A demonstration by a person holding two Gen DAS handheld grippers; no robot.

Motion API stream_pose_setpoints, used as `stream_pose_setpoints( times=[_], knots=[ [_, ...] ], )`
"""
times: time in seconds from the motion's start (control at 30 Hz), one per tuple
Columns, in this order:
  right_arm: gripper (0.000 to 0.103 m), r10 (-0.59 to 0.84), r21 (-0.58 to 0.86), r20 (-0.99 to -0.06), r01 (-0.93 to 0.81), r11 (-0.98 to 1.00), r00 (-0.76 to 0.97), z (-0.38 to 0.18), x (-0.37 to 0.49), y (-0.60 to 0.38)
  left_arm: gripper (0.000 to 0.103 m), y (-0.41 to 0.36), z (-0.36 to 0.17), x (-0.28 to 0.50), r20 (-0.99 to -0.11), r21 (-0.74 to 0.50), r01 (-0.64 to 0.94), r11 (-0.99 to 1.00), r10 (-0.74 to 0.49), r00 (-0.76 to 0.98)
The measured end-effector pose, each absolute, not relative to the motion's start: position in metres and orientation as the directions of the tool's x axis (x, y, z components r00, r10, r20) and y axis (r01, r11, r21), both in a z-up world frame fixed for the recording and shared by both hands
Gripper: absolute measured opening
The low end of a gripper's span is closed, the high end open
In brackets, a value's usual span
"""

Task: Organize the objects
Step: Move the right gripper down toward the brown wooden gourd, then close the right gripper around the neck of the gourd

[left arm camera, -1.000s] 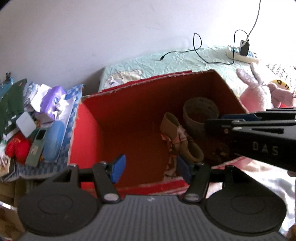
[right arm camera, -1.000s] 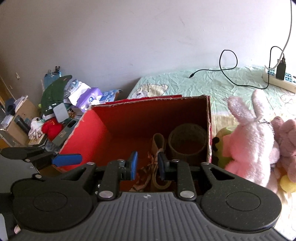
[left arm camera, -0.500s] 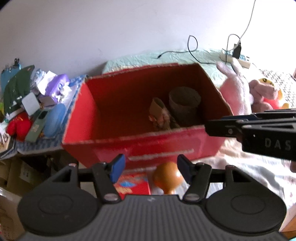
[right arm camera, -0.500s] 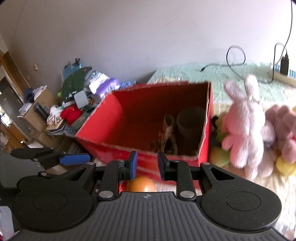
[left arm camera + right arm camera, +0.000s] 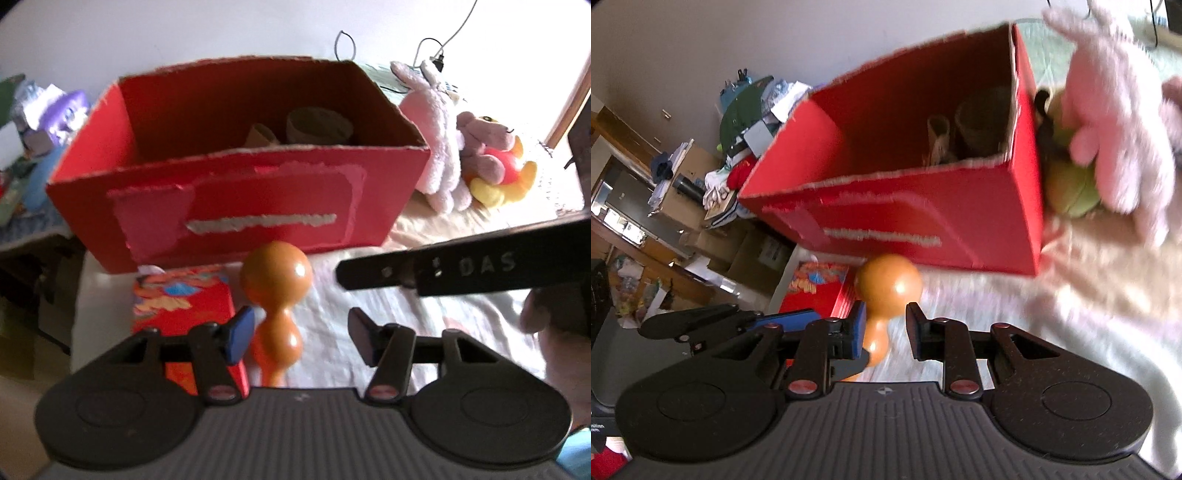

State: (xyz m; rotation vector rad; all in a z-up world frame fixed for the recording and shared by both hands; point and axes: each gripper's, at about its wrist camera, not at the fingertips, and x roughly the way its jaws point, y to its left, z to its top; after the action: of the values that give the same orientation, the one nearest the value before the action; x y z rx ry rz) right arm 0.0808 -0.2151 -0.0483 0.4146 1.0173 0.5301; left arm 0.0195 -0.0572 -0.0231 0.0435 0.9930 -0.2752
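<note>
A red cardboard box stands on the pale bed cover, holding a shoe and a brown cup. In front of it lie an orange knobbed wooden piece and a small red patterned box. My left gripper is open, its fingers either side of the orange piece's lower end. My right gripper is open and empty just above the same orange piece. The red box lies behind it.
A pink plush rabbit and other soft toys lie right of the box. A cluttered pile and cardboard boxes stand to the left, off the bed. The other gripper's arm crosses the right side.
Both grippers have pulled back from over the red box and dropped lower in front of it. The orange piece and the small patterned box have come into view. The right gripper has opened wider.
</note>
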Motion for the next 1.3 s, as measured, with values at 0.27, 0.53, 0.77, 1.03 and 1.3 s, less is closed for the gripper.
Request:
stream_pose_setpoints(
  times=[0.27, 0.53, 0.77, 1.03, 1.3],
  knots=[
    [0.027, 0.659, 0.660, -0.667, -0.135, 0.739, 0.349, -0.070, 0.089, -0.217, 0.055, -0.060, -0.041, 0.030, -0.841, -0.119, 0.299, 0.947, -0.256, 0.476],
    [0.027, 0.660, 0.671, -0.680, -0.093, 0.736, 0.320, -0.083, 0.096, -0.206, 0.056, -0.055, -0.058, 0.044, -0.861, -0.129, 0.324, 0.937, -0.268, 0.432],
    [0.036, 0.647, 0.662, -0.697, -0.069, 0.746, 0.311, -0.092, 0.103, -0.199, 0.056, -0.049, -0.074, 0.058, -0.879, -0.200, 0.346, 0.917, -0.324, 0.350],
    [0.036, 0.664, 0.684, -0.678, -0.059, 0.727, 0.315, -0.095, 0.101, -0.205, 0.057, -0.047, -0.075, 0.063, -0.885, -0.192, 0.398, 0.897, -0.334, 0.325],
    [0.036, 0.679, 0.715, -0.659, -0.014, 0.699, 0.324, -0.099, 0.098, -0.214, 0.059, -0.048, -0.077, 0.064, -0.884, -0.188, 0.445, 0.875, -0.348, 0.311]
  ],
)
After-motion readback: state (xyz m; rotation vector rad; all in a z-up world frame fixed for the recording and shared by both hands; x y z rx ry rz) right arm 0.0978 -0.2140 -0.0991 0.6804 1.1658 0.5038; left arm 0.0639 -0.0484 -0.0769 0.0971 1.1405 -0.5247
